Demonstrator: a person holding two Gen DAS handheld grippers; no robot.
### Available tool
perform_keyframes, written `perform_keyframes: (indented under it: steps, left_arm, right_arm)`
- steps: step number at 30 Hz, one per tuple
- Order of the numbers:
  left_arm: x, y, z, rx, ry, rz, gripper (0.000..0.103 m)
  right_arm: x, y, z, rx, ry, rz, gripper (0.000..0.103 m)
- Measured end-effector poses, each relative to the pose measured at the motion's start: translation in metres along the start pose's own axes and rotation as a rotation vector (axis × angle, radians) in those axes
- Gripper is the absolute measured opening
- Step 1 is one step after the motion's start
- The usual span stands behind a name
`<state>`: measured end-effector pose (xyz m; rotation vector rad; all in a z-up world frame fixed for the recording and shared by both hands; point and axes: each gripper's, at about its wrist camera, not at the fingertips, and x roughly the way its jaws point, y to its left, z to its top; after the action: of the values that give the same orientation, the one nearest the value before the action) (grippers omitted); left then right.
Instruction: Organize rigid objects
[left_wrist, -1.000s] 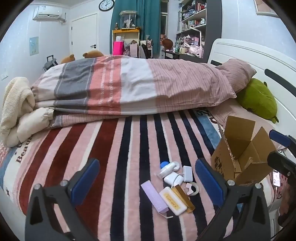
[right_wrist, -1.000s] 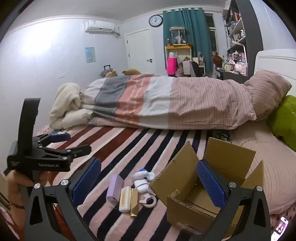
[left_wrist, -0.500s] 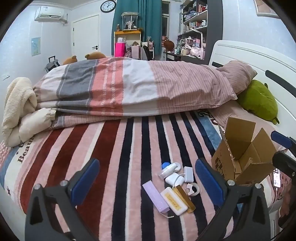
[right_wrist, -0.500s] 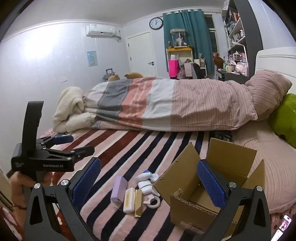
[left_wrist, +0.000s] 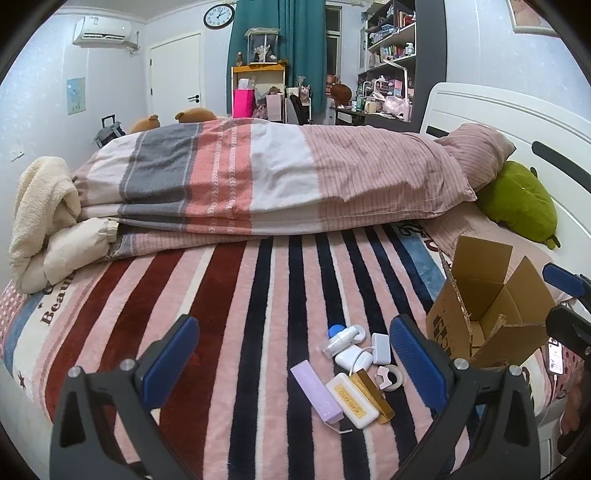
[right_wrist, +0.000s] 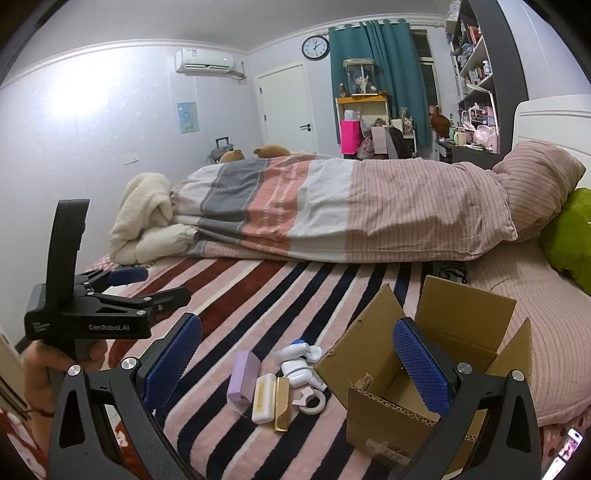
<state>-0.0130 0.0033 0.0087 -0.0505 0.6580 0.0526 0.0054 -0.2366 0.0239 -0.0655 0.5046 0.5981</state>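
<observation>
On the striped blanket (left_wrist: 236, 332) of the bed, small rigid objects lie clustered: lilac bar (left_wrist: 317, 394), cream case (left_wrist: 352, 400) touching the gold bar (left_wrist: 373, 392), tape ring (left_wrist: 388, 376), two white earbud-type cases (left_wrist: 354, 359) and a blue-capped white bottle (left_wrist: 341, 335). Just right of the cluster stands my open cardboard box (left_wrist: 484, 310), flaps up. My left gripper (left_wrist: 293, 356) hovers above the blanket, fingers spread wide, holding nothing. My right gripper (right_wrist: 297, 363) hovers over cluster and box, fingers likewise wide and unloaded. A folded duvet (left_wrist: 280, 184) lies beyond; a green cushion (left_wrist: 517, 199) rests by the headboard.
</observation>
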Motion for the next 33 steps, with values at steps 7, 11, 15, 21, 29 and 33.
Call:
perform_keyframes:
  steps: [7,11,15,21,29,33]
  left_arm:
    - [-0.0010,0.0011,-0.0001,0.001,0.000,-0.001,0.103]
    - [-0.0007,0.0002,0.0000,0.002,0.000,0.001,0.103]
    - [-0.0007,0.0003,0.0001,0.000,0.002,0.000,0.103]
    - [-0.0031,0.0013,-0.0014,0.001,0.004,0.000,0.103]
    - [-0.0030,0.0006,-0.0013,0.002,0.004,0.001,0.103]
    - [-0.0030,0.0004,-0.0012,0.003,0.005,0.001,0.103]
  right_arm:
    - [-0.0001,-0.0001,-0.0004,0.000,0.000,0.003,0.103]
    - [0.0000,0.0001,-0.0007,0.001,0.000,-0.001,0.103]
    - [0.0006,0.0028,-0.0009,0.005,0.002,0.001,0.103]
    - [0.0004,0.0008,-0.0015,0.003,0.001,0.001,0.103]
    - [0.0005,0.0009,-0.0018,0.006,0.003,0.003,0.103]
    - [0.0012,0.0021,-0.0018,0.007,0.005,0.002,0.103]
